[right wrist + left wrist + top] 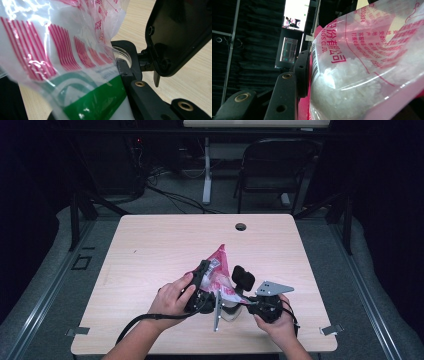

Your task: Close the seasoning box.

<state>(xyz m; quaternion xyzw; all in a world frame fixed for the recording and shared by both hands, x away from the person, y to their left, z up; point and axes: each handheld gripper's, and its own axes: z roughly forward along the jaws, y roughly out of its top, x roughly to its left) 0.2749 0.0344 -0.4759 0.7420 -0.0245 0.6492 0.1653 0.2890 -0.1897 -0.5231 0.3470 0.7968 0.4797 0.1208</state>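
We hold the plastic bag (220, 275) of white granules above the table's (150, 250) near middle, left gripper (202, 282) clamping 1 side, right gripper (247, 295) shut on the other; next likely tipping it steadily.

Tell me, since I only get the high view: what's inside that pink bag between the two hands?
Observer: The left gripper view shows white crystals heaped inside the bag.
Visitor: Is anything written on it?
Observer: Yes, red printed characters run across the clear film.
Visitor: Any other colours?
Observer: In the right gripper view it carries red stripes and, lower down, a green band.
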